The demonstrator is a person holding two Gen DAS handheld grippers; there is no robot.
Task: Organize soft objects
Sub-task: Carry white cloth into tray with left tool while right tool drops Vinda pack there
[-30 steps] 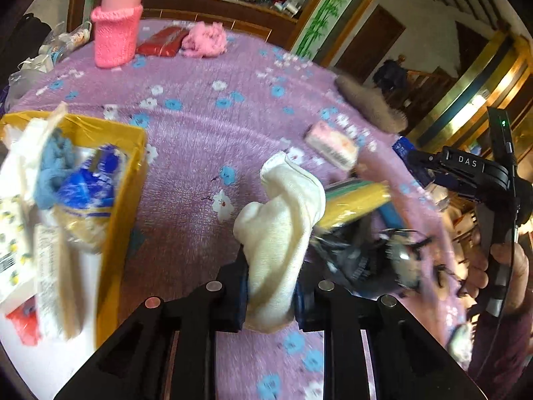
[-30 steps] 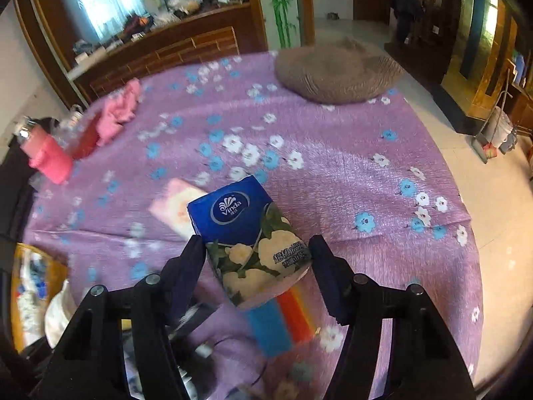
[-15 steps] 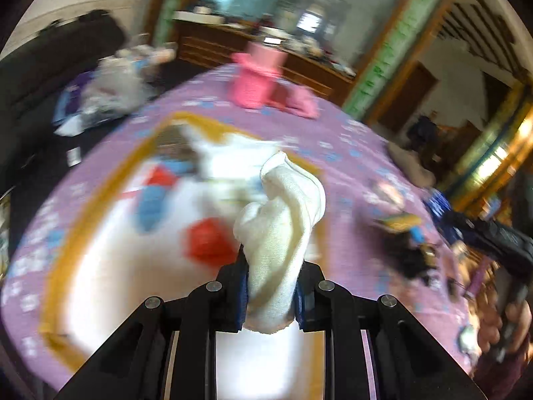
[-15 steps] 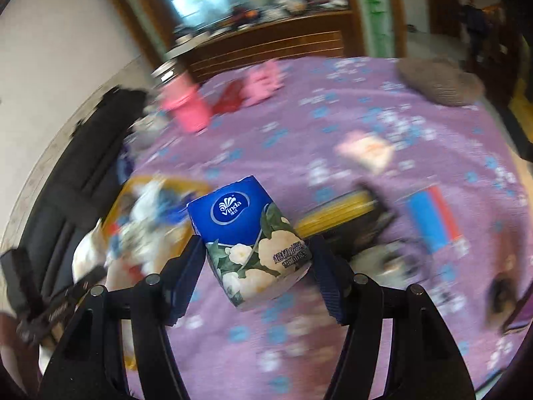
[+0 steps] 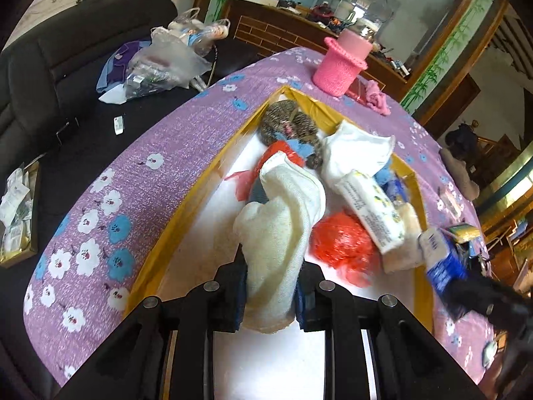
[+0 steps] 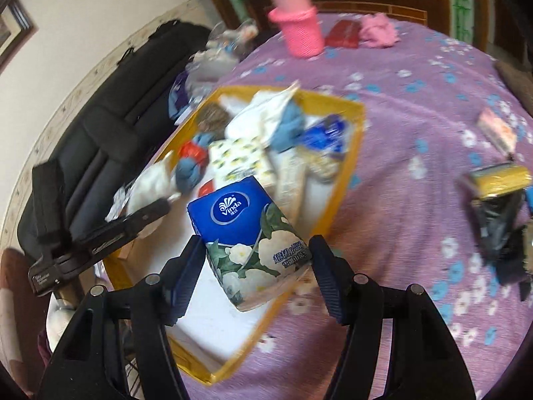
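The blue tissue pack [image 6: 246,233] is showing "Vinda" in white inside an oval on its top face, with Chinese characters lower on its flowered side that I am failing to read.

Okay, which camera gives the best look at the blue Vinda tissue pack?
The right wrist view: the Vinda tissue pack sits centred and sharp in the right gripper, with logo and flower print readable. In the left wrist view the pack shows only as a blurred blue and white shape near the right edge, beside the yellow box.
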